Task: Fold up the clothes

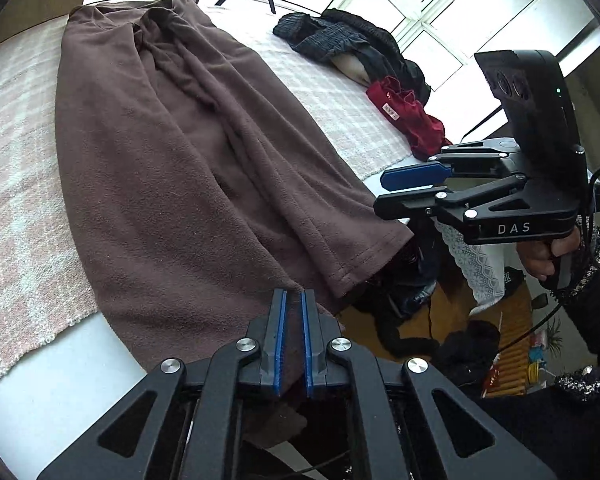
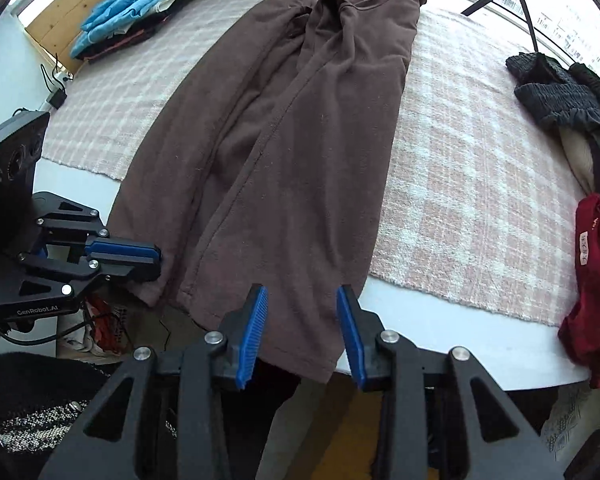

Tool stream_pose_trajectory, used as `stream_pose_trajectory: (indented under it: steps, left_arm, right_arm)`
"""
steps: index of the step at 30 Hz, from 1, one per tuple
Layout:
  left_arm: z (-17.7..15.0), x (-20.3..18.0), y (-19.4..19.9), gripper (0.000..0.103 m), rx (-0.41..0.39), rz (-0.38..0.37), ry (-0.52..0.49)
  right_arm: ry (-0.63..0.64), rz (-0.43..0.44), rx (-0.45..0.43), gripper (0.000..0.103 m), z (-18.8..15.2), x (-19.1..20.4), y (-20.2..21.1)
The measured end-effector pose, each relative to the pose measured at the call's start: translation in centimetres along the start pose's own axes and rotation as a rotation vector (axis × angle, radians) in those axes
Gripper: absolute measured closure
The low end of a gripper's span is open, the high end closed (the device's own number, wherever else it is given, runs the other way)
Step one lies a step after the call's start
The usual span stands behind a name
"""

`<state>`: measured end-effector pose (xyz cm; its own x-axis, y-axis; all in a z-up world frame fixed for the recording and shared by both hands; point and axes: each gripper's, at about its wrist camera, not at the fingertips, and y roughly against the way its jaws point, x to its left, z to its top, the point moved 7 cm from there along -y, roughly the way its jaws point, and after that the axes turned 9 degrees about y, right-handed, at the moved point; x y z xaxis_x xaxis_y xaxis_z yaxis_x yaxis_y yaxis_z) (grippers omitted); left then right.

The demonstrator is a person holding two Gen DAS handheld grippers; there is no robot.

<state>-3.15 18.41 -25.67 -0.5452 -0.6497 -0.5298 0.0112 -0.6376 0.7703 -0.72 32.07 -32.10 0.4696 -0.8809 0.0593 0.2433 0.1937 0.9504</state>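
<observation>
Left gripper pinches the hem of brown trousers on a checked blanket; right gripper hovers agape

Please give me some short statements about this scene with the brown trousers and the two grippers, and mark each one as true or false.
1. The brown trousers lie lengthwise on a pink checked blanket. True.
2. The right gripper is shut on the trousers. False: its fingers stand apart, over a leg hem.
3. The left gripper has its fingers close together, with brown fabric between them. True.
4. A red garment lies near the table edge. True.
5. The blue folded clothes sit on top of the trousers. False: they are apart, at the far corner.
</observation>
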Motion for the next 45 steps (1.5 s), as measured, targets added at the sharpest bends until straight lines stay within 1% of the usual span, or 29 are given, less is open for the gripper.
stream_pose_trajectory:
  steps: [2, 3, 4, 5, 6, 7, 9, 12, 15, 16, 17, 18, 21, 23, 24, 26, 28, 29, 30, 31, 34, 36, 37, 38, 39, 40, 42, 43, 45]
  left_arm:
    - [-0.4, 1.2, 1.8, 0.098, -0.017, 0.034, 0.026]
    - [-0.6, 1.8, 2.6, 0.098, -0.025, 0.05, 0.04]
    - [-0.9, 2.5, 3.5, 0.098, -0.031, 0.063, 0.063]
    - [-1.3, 3.2, 4.3, 0.098, -0.033, 0.076, 0.086]
    - [-1.6, 3.8, 4.8, 0.098, -0.036, 0.087, 0.102]
    - [-1.9, 4.3, 5.3, 0.094, -0.038, 0.097, 0.117]
    - [-2.3, 4.3, 5.2, 0.088, -0.031, 0.096, 0.121]
    - [-2.9, 4.1, 4.8, 0.088, -0.017, 0.092, 0.123]
    - [-3.5, 3.9, 4.4, 0.087, -0.004, 0.087, 0.125]
    - [-3.6, 3.8, 4.2, 0.082, 0.0, 0.086, 0.126]
    - [-3.8, 3.7, 4.1, 0.08, 0.005, 0.084, 0.126]
    - [-4.0, 3.6, 3.9, 0.078, 0.009, 0.083, 0.127]
    - [-4.4, 3.6, 3.4, 0.078, 0.021, 0.088, 0.131]
    - [-4.3, 3.4, 3.4, 0.079, 0.019, 0.11, 0.107]
    - [-4.2, 3.3, 3.6, 0.079, 0.015, 0.115, 0.091]
    - [-4.1, 3.3, 3.9, 0.078, 0.014, 0.122, 0.073]
    - [-4.0, 4.1, 4.4, 0.078, 0.013, 0.128, 0.091]
    - [-3.9, 4.5, 4.6, 0.078, 0.01, 0.131, 0.105]
    - [-3.7, 4.8, 4.7, 0.078, 0.005, 0.131, 0.115]
    - [-3.5, 5.1, 4.9, 0.078, 0.0, 0.131, 0.125]
    - [-3.0, 4.9, 4.9, 0.078, -0.003, 0.127, 0.113]
    - [-2.7, 3.7, 4.6, 0.078, -0.001, 0.117, 0.08]
    - [-2.5, 2.8, 4.3, 0.078, -0.003, 0.11, 0.055]
    - [-2.4, 1.9, 4.0, 0.078, -0.005, 0.103, 0.031]
    - [-2.1, 1.0, 3.6, 0.076, -0.008, 0.093, 0.015]
    - [-1.8, 0.1, 3.1, 0.072, -0.012, 0.082, 0.001]
    - [-1.2, -1.1, 1.9, 0.07, -0.016, 0.08, -0.015]
    - [-0.9, -1.1, 1.1, 0.07, -0.013, 0.096, -0.015]
    - [-0.3, -1.0, -0.6, 0.07, -0.004, 0.138, -0.014]
  right_arm:
    - [0.007, 0.028, -0.051, 0.067, 1.1, 0.8, 0.0]
    - [0.019, 0.046, -0.032, 0.067, 1.3, 1.3, -0.8]
    - [0.054, 0.043, 0.014, 0.067, 0.8, 1.9, -2.0]
    - [0.09, 0.039, 0.061, 0.067, 0.3, 2.4, -3.2]
    - [0.131, 0.011, 0.097, 0.067, -0.4, 2.6, -4.0]
    - [0.143, 0.001, 0.073, 0.067, -0.5, 2.7, -3.6]
    - [0.096, 0.027, 0.086, 0.067, -0.5, 2.5, -2.9]
    - [0.045, 0.099, 0.009, 0.067, 1.2, 3.2, -1.4]
    - [0.081, 0.138, -0.001, 0.066, 2.8, 5.4, -1.8]
    - [0.094, 0.148, -0.004, 0.061, 3.3, 6.1, -1.9]
    - [0.113, 0.124, 0.004, 0.058, 3.4, 6.4, -2.3]
    - [0.103, 0.125, 0.001, 0.057, 3.3, 6.1, -2.1]
    - [0.075, 0.126, -0.009, 0.057, 3.0, 5.4, -1.5]
    - [0.057, 0.126, -0.015, 0.073, 2.8, 5.0, -1.1]
    - [0.047, 0.127, -0.018, 0.078, 2.7, 4.7, -0.9]
    - [0.029, 0.127, -0.024, 0.078, 2.5, 4.2, -0.5]
    - [0.01, 0.128, -0.03, 0.078, 2.3, 3.8, -0.1]
    - [0.001, 0.128, -0.033, 0.076, 2.2, 3.5, 0.1]
    - [-0.008, 0.129, -0.036, 0.068, 2.1, 3.3, 0.3]
    - [-0.018, 0.129, -0.039, 0.063, 2.1, 3.0, 0.5]
    - [-0.077, 0.144, -0.079, 0.063, 2.5, 1.2, 1.6]
    - [-0.085, 0.121, -0.1, 0.063, 4.2, 1.6, 1.4]
    - [-0.08, 0.108, -0.111, 0.063, 7.2, 1.5, 0.5]
    - [-0.084, 0.103, -0.115, 0.063, 8.6, 0.8, 0.3]
    - [-0.098, 0.114, -0.125, 0.063, 10.4, 0.0, -0.1]
    - [-0.112, 0.125, -0.135, 0.063, 12.2, -0.8, -0.5]
    - [-0.14, 0.146, -0.154, 0.062, 15.8, -2.4, -1.3]
    - [-0.144, 0.147, -0.165, 0.06, 17.9, -3.3, -1.9]
    - [-0.158, 0.159, -0.154, 0.054, 21.4, -4.6, -3.5]
